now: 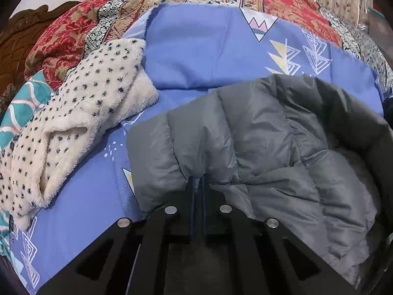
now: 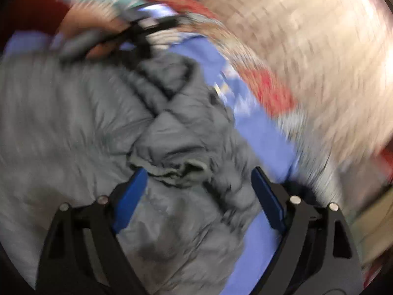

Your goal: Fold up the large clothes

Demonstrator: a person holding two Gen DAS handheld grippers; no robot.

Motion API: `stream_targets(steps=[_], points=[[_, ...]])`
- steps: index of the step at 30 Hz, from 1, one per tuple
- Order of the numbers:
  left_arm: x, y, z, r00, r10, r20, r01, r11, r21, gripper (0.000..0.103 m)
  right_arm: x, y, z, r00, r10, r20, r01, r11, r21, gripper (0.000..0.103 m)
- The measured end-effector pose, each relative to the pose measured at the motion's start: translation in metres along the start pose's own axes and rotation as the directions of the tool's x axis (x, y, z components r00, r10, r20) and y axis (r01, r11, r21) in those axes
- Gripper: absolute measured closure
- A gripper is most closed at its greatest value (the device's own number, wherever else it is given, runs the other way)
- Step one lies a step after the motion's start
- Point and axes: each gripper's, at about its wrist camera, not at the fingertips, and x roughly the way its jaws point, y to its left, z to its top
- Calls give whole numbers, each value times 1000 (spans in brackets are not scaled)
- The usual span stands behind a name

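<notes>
A grey quilted puffer jacket [image 1: 258, 142] lies on a blue patterned sheet [image 1: 196, 49] on a bed. My left gripper [image 1: 198, 179] is shut on the jacket's near edge, its fingers pressed together with grey fabric pinched between them. In the blurred right wrist view the same jacket [image 2: 172, 135] fills the middle and left. My right gripper [image 2: 199, 174] is open, its blue pads [image 2: 130, 196] spread wide on either side of a bunched fold of the jacket, and holds nothing. The other gripper in a hand [image 2: 118, 36] shows at the jacket's far edge.
A cream fleece garment with black spots [image 1: 81, 113] lies left of the jacket on the sheet. A red and beige patterned quilt [image 1: 147, 7] covers the bed behind. A carved wooden headboard [image 1: 27, 27] stands at far left. A pale curtain [image 2: 307, 49] is blurred at right.
</notes>
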Motion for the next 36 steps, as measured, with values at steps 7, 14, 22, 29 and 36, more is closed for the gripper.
stream_targets(steps=[7,14,22,29,36], points=[[0,2,1,1000,-6,-4,6,1000,-13,74,52,9,20,989,125,-81,-125,992,4,31],[-1,6,-1,1000,-15,15,15,1000,4,74,36,-196,-38,886,416,207,-376,380,845,99],[-2,-1,-3,1000,-22,22,22,1000,21,74,131,-246,-135,870,297,-395,269,385,883,47],[-63,20,12,974,-149,171,162,985,-61,74,66,-237,-79,989,77,-125,82,419,904,47],[13,-21,24,998,-64,16,63,997,49,75,167,-198,-118,895,398,-203,73,318,945,47]])
